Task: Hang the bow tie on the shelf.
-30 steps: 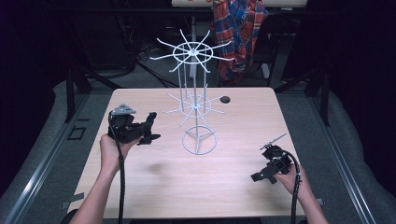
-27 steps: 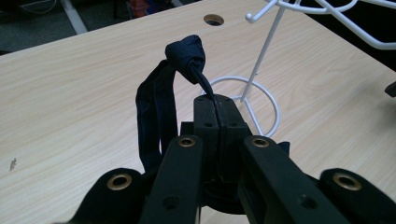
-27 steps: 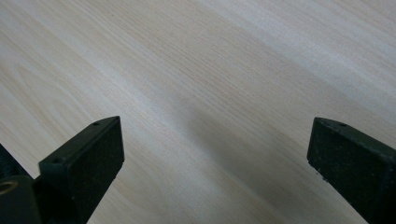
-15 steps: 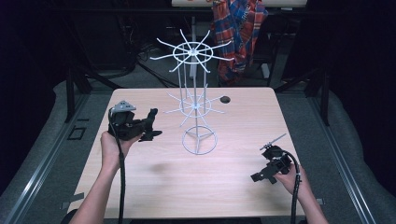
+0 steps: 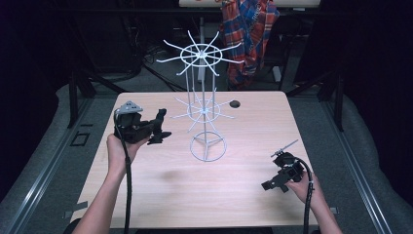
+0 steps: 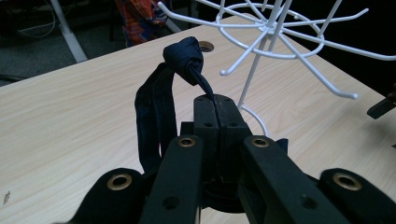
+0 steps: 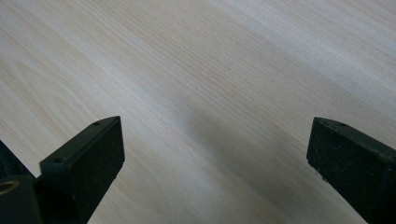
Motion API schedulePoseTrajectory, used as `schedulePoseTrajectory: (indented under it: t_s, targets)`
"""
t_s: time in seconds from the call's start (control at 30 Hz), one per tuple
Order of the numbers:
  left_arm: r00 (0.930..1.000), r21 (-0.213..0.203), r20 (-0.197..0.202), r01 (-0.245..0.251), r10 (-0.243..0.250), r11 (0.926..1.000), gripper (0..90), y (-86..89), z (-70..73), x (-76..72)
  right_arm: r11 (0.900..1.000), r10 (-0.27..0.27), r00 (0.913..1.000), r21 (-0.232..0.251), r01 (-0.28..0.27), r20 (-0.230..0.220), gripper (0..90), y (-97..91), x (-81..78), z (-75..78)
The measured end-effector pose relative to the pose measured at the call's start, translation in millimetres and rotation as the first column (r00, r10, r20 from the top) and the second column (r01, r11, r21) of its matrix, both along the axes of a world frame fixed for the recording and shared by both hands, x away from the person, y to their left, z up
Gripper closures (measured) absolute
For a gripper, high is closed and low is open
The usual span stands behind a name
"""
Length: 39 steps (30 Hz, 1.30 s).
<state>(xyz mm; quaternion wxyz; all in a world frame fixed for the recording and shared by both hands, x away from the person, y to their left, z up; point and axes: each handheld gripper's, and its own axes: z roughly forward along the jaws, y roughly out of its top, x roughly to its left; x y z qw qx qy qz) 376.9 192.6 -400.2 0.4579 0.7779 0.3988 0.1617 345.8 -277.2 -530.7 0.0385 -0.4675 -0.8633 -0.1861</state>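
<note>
A: Jaws first. How do yours look?

B: Your left gripper (image 6: 219, 114) is squeezed tight on a dark blue knotted band (image 6: 184, 58). You pinch one thin end of it between the two black jaws. The knot sticks up just past the tips, in the upper middle of the left gripper view, and a loop of the band hangs down on the left side of the jaws.

A: Where is that in the high view?

B: Your left gripper (image 5: 158, 129) is at the left of the frame, lifted above the wooden table (image 5: 160, 200). Its tips point right, toward the white wire rack (image 5: 207, 114). The band is near the rack but not on any hook.

A: And the rack?

B: It stands upright in the middle of the table, with a ring foot and two rounds of hooks. In the left gripper view its lower hooks (image 6: 289, 46) spread across the upper right, just beyond the knot.

A: What about your other hand?

B: Your right gripper (image 5: 275, 180) sits low at the lower right of the high view. Its jaws are wide apart, with nothing between them but bare table (image 7: 210, 70).
</note>
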Motion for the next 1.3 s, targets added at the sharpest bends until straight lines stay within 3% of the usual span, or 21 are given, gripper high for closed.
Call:
schedulePoseTrajectory:
  t_s: [0.17, 0.37, 0.63, 1.1, 1.13, 1.2, 1.3]
  targets:
    - [0.9997, -0.018, 0.019, 0.014, -0.014, 0.9997, 88.8, -3.6, 6.0, -0.9, 1.0000, -0.003, 1.0000, 0.000, 0.003, 0.001, 3.8, 0.3, -0.3, 0.2]
    - [0.9979, -0.007, 0.039, 0.051, -0.051, 0.9987, 88.8, -12.8, 12.8, -0.4, 0.9997, -0.020, 0.9998, 0.016, 0.020, 0.000, 3.8, -2.0, -0.7, -0.9]
    - [0.9969, 0.015, 0.030, 0.072, -0.073, 0.9973, 88.8, -24.8, 4.7, 4.4, 0.9999, -0.011, 0.9999, -0.002, 0.011, -0.007, 3.8, -1.9, -0.7, -0.4]
    - [0.9966, 0.033, 0.010, 0.081, -0.082, 0.9961, 88.9, -36.1, -13.8, 8.8, 0.9997, -0.022, 0.9997, 0.009, 0.022, -0.007, 3.9, -2.3, -0.8, -1.8]
    - [0.9967, 0.031, 0.008, 0.081, -0.081, 0.9962, 88.8, -36.5, -15.0, 9.1, 0.9984, -0.051, 0.9987, 0.026, 0.050, 0.005, 3.9, -1.0, -2.4, -3.4]
    - [0.9967, 0.031, 0.009, 0.080, -0.080, 0.9963, 88.9, -37.8, -17.2, 9.5, 0.9999, -0.016, 0.9998, 0.005, 0.016, -0.009, 3.9, -2.4, -0.7, -1.3]
    - [0.9966, 0.025, 0.007, 0.082, -0.082, 0.9964, 88.9, -39.3, -19.3, 9.9, 0.9999, -0.016, 0.9998, -0.004, 0.016, -0.007, 3.9, -1.9, -1.0, -1.5]
